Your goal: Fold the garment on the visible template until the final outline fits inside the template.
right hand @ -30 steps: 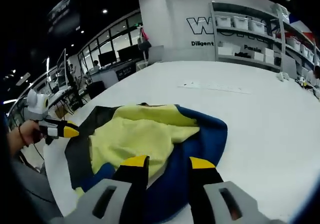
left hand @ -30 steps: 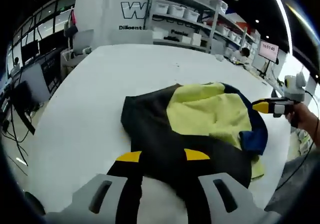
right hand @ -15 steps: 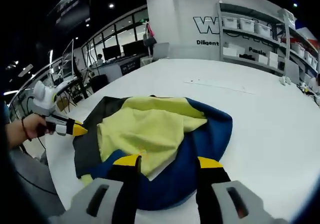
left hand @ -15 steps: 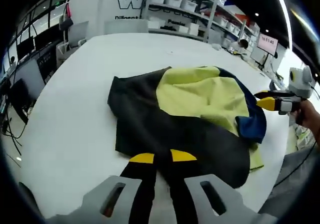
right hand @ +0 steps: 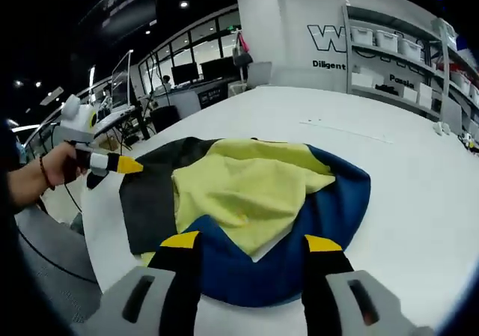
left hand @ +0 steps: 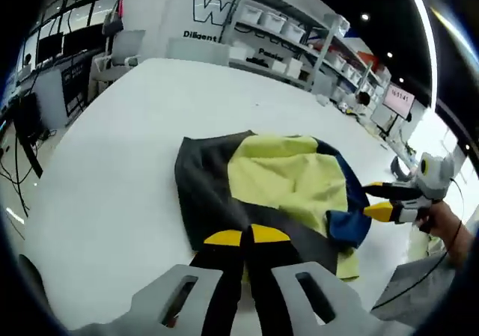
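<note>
**Both tools at the garment's near edges**

Here the left tool, black with yellow tips, has its jaws nearly together at the dark edge of the crumpled black, yellow-green and blue fabric garment; whether cloth is pinched there cannot be told. The right tool stands wide apart, holding nothing, its tips over the blue hem. The garment lies bunched on the wide white counter, with bare surface all round except the near rim. A hand grips the left tool low beside the counter's edge.
</note>
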